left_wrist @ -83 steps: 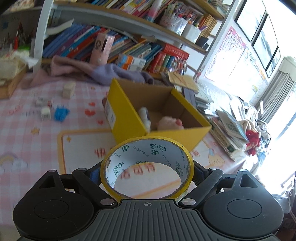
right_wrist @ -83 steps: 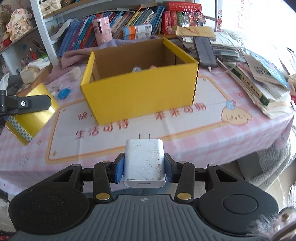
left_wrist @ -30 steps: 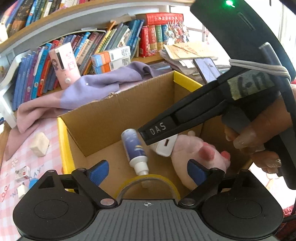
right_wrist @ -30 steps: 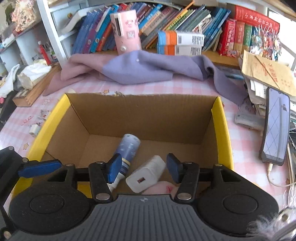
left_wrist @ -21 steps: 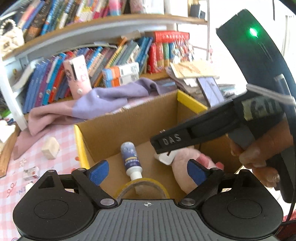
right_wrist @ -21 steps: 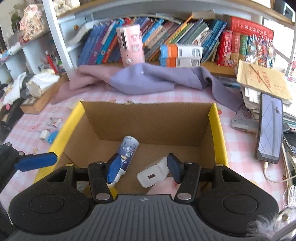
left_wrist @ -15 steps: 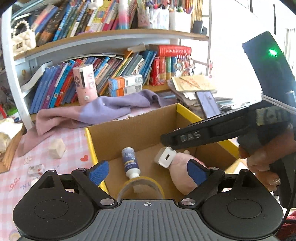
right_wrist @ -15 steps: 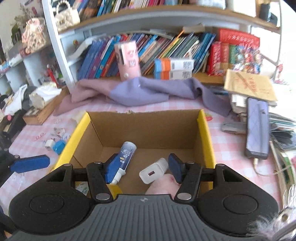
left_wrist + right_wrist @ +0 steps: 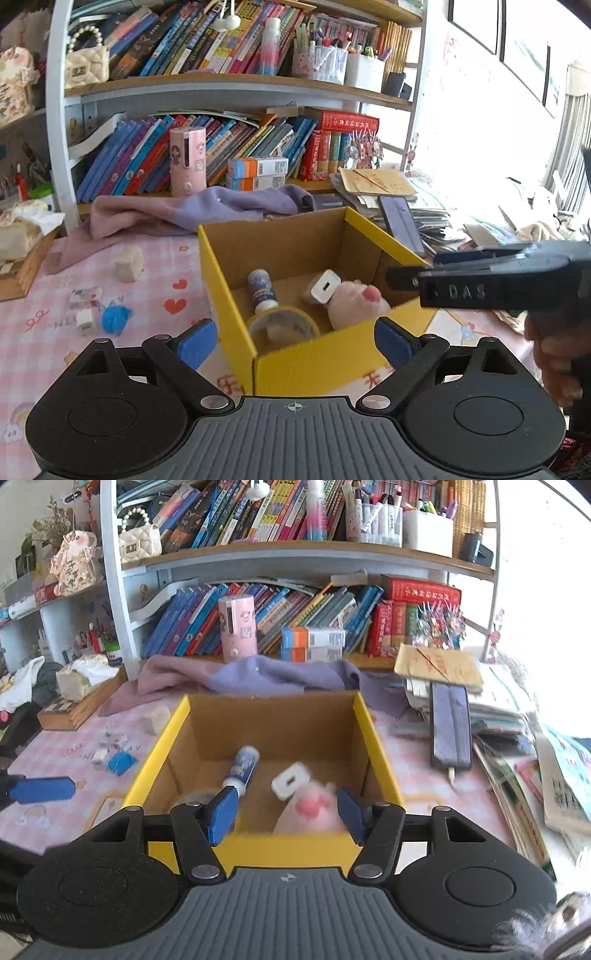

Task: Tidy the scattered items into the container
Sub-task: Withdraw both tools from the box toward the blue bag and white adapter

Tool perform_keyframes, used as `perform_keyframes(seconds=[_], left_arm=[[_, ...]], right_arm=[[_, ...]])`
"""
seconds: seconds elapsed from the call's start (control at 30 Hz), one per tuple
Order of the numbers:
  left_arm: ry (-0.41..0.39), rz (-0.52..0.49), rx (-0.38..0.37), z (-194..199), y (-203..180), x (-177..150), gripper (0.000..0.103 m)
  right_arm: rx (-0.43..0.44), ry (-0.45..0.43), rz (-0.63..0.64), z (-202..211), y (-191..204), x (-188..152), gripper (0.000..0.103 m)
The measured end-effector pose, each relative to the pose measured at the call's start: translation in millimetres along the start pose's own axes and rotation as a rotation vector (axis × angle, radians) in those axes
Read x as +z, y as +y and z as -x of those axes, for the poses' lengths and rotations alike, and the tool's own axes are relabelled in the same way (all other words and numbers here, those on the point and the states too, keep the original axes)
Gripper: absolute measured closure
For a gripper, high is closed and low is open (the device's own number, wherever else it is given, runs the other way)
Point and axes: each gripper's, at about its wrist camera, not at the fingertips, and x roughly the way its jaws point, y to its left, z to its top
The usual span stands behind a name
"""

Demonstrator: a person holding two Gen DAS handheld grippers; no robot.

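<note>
The yellow cardboard box (image 9: 317, 365) stands on the pink table. In it lie a tape roll (image 9: 282, 325), a blue-and-white bottle (image 9: 262, 288), a white charger (image 9: 325, 286) and a pink plush (image 9: 354, 306). My left gripper (image 9: 294, 341) hangs open and empty before the box's near corner. My right gripper (image 9: 286, 814) is open over the near wall (image 9: 295, 845), its jaws partly apart and still widening, with nothing between them. Its black finger (image 9: 461, 288) crosses the left wrist view. A beige block (image 9: 127, 264), a blue piece (image 9: 114, 319) and small white pieces (image 9: 85, 321) lie scattered left of the box.
A purple cloth (image 9: 266, 675) is heaped behind the box, below bookshelves (image 9: 295, 554). A phone (image 9: 450, 727) and stacked books and papers (image 9: 535, 738) crowd the right side. A wooden tray (image 9: 74, 709) sits far left. A hand (image 9: 554, 354) holds the right gripper.
The tape roll and the charger, held earlier, now lie in the box. Both grippers have drawn back and up from the box. The right jaws have widened a little.
</note>
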Motion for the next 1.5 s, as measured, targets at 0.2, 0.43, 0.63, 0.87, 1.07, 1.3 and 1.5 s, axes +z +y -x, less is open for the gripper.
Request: perform_keyframes(seconds=[0.2,0.43,0.63,0.87,1.07,1.3,1.5], left_arm=[[0.023,0.012,-0.017,29,16,-26,0.009],[0.052,0.014,-0.024,68,34,-56,0.009],[0.085,0.013,-0.005,95,50,-80,0.007],[0.109,0.049,0.040,121,74,-99,0.003],[0.118,0.093,0.103,138,97,-109,0.003],[0.122,0.129,0.157,150,120,-117,0.003],[0.162,0.175,0.216,149,140,-123,0.003]], right_arm=[[-0.047,0.017,-0.019,27,31,-31,0.045],[-0.070,0.031,-0.023,59,71,-63,0.044],[-0.060,0.051,-0.023,75,105,-86,0.043],[-0.015,0.087,0.000,79,146,-100,0.041],[0.027,0.103,0.043,77,176,-100,0.040],[0.073,0.118,0.099,69,209,-98,0.038],[0.105,0.146,0.155,62,231,-95,0.035]])
